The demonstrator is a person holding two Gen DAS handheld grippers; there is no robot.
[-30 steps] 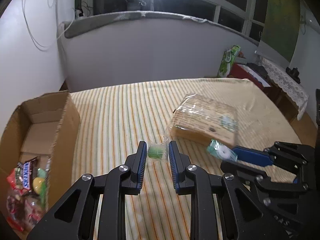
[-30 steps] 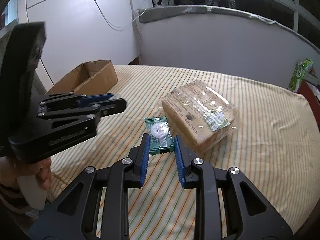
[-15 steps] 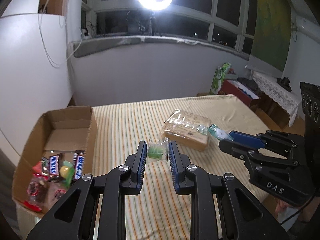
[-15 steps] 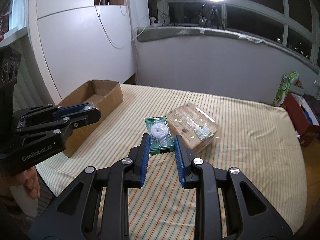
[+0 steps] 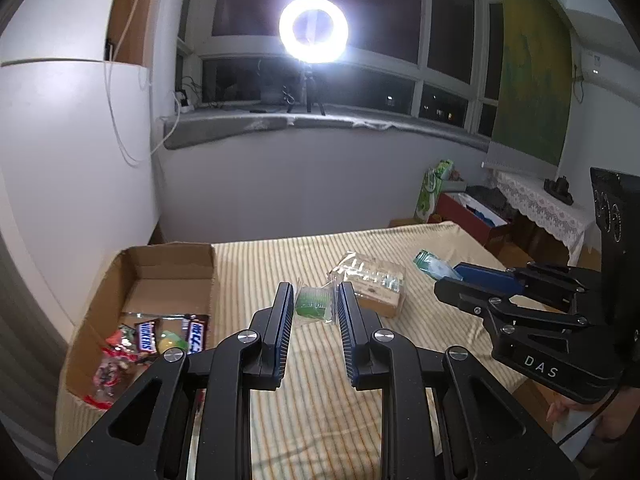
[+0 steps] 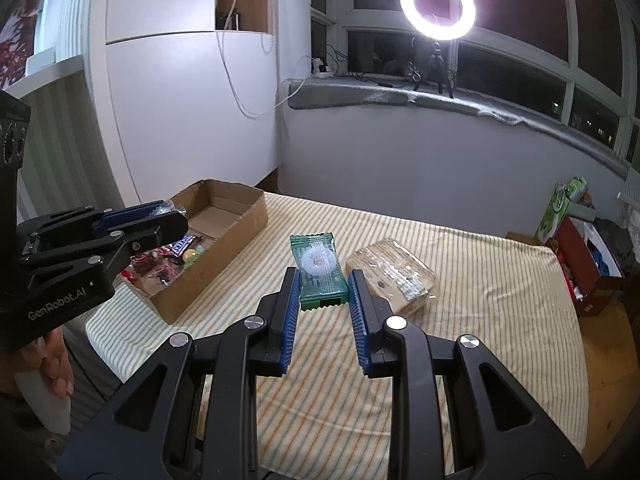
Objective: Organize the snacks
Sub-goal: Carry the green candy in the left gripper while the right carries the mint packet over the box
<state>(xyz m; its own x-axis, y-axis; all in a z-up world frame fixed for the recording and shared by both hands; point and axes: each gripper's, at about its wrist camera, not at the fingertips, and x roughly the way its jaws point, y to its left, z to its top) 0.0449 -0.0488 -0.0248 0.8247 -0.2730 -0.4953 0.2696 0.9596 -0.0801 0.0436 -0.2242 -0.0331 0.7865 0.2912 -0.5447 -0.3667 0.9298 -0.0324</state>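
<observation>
My left gripper [image 5: 314, 298] is shut on a small green candy in clear wrap [image 5: 313, 305], held in the air above the striped cloth. A green packet with a white ring sweet [image 6: 320, 270] is pinched in my right gripper [image 6: 323, 284], also raised. The right gripper shows at the right of the left wrist view [image 5: 448, 276], its packet [image 5: 430, 263] sticking out of the tips. To the left stands an open cardboard box [image 5: 120, 276] holding several wrapped chocolate bars and sweets [image 5: 148, 336]. A clear-wrapped block of crackers [image 5: 374, 286] lies on the cloth.
The table with its striped cloth [image 6: 480, 280] ends near a white wall and cabinet on the left. A red box [image 6: 588, 264] and a green bag [image 6: 560, 204] sit on the floor at the right. A ring light [image 5: 313, 24] glares from the windowsill. A hand [image 6: 52, 368] holds the left gripper.
Both grippers have risen and drawn back from the table, each keeping its sweet. The cracker block looks smaller and farther off. More of the box's inside shows now.
</observation>
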